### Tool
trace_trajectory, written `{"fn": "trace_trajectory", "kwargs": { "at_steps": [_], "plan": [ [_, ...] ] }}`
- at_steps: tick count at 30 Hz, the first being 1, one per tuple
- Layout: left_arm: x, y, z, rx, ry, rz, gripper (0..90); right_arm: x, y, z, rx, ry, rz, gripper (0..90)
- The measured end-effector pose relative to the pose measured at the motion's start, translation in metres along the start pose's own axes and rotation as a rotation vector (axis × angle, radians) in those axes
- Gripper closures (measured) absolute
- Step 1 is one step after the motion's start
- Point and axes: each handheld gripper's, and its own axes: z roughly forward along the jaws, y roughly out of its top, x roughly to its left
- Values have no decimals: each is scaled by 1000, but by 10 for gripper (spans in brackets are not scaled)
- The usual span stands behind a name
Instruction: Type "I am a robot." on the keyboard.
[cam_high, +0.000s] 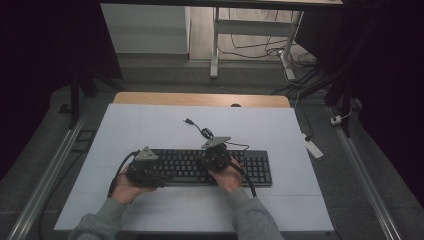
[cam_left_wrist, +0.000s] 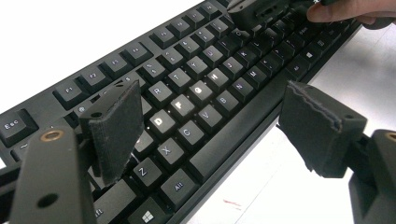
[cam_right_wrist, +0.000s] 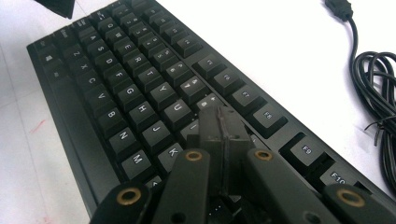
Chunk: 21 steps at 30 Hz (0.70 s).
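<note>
Hovering over one keyboard (cam_high: 210, 167), left gripper (cam_left_wrist: 210, 126) fingers spread, right gripper (cam_right_wrist: 223, 126) fingers pressed together.

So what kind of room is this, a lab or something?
Probably a lab or workshop set up for recording. A black keyboard lies on a white table, its unplugged cable loose behind it. Beyond stand metal desk legs with wires trailing over the floor.
</note>
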Motion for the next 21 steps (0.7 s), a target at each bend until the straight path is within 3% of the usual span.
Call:
{"fn": "trace_trajectory", "kwargs": {
  "at_steps": [13, 17, 21],
  "plan": [
    [1, 0, 0, 0, 4, -2, 220, 1, -2, 5, 41, -21, -34, 896],
    [1, 0, 0, -3, 2, -8, 220, 0, -2, 3, 29, -18, -26, 896],
    [3, 0, 0, -7, 3, -16, 220, 0, -2, -8, -37, -8, -6, 895]
  ]
}}
